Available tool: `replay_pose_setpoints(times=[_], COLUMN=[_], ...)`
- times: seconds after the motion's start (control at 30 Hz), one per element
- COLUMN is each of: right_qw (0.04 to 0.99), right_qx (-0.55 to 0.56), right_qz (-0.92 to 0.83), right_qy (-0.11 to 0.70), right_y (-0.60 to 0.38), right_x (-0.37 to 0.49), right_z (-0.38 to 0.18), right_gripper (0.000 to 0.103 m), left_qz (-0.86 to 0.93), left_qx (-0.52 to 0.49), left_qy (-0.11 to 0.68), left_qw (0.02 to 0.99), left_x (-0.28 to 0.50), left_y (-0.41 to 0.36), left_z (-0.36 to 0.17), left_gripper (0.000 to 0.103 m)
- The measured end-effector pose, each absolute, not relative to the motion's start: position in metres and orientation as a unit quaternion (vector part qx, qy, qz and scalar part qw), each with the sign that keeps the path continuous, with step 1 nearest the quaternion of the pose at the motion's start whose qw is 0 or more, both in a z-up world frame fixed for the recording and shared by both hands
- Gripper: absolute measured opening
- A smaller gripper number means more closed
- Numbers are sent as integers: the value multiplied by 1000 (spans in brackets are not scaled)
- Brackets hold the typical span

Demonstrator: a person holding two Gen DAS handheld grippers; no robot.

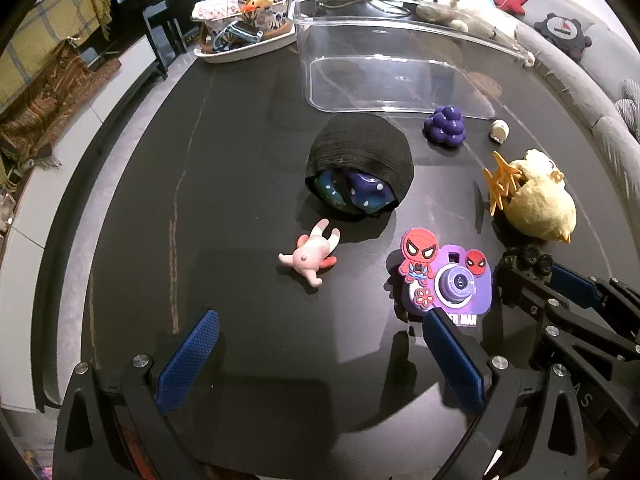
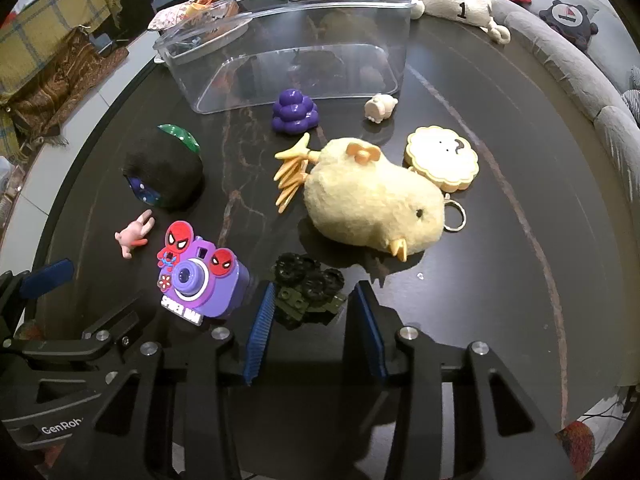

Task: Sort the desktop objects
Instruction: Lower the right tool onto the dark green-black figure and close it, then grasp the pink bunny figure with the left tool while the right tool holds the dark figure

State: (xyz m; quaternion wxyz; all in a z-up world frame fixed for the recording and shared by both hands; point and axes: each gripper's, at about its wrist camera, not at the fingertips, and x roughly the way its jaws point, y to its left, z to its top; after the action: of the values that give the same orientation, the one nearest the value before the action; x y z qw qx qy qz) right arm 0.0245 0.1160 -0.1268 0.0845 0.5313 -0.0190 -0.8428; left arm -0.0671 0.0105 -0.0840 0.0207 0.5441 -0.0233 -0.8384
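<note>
— Toys lay scattered on the dark table (image 2: pixel 500 112); the right gripper (image 2: pixel 312 300) stood narrow around a black brick vehicle (image 2: pixel 308 292), though whether its pads pressed on it could not be told.
— And the left gripper (image 1: pixel 320 332)?
— Wide, holding nothing, near the purple toy camera (image 1: pixel 448 280). Farther off lay a yellow plush chick (image 2: pixel 376 200), then the clear bin (image 2: pixel 288 40).

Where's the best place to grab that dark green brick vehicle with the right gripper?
Take the dark green brick vehicle across its blocky body, below the black wheels, which face up and look knobbly. Come steeply from above, as the right gripper already does: its fingers straddle the vehicle, and the flat brick sides probably suit the pads.
</note>
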Motion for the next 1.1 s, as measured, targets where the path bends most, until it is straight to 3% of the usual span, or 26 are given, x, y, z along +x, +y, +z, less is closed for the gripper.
replay_pose_setpoints(times=[0.83, 1.1], right_qw=[84, 86], right_qx=[527, 529], right_qz=[-846, -844], right_qy=[-23, -26], right_y=[106, 107], right_x=[19, 20], right_z=[-126, -125], right_gripper=[34, 34], left_qz=[-858, -850], left_qx=[511, 523], left_qy=[-59, -59], left_qw=[0, -9], left_x=[-87, -94], left_y=[6, 6], left_z=[-83, -94], left_gripper=[100, 84])
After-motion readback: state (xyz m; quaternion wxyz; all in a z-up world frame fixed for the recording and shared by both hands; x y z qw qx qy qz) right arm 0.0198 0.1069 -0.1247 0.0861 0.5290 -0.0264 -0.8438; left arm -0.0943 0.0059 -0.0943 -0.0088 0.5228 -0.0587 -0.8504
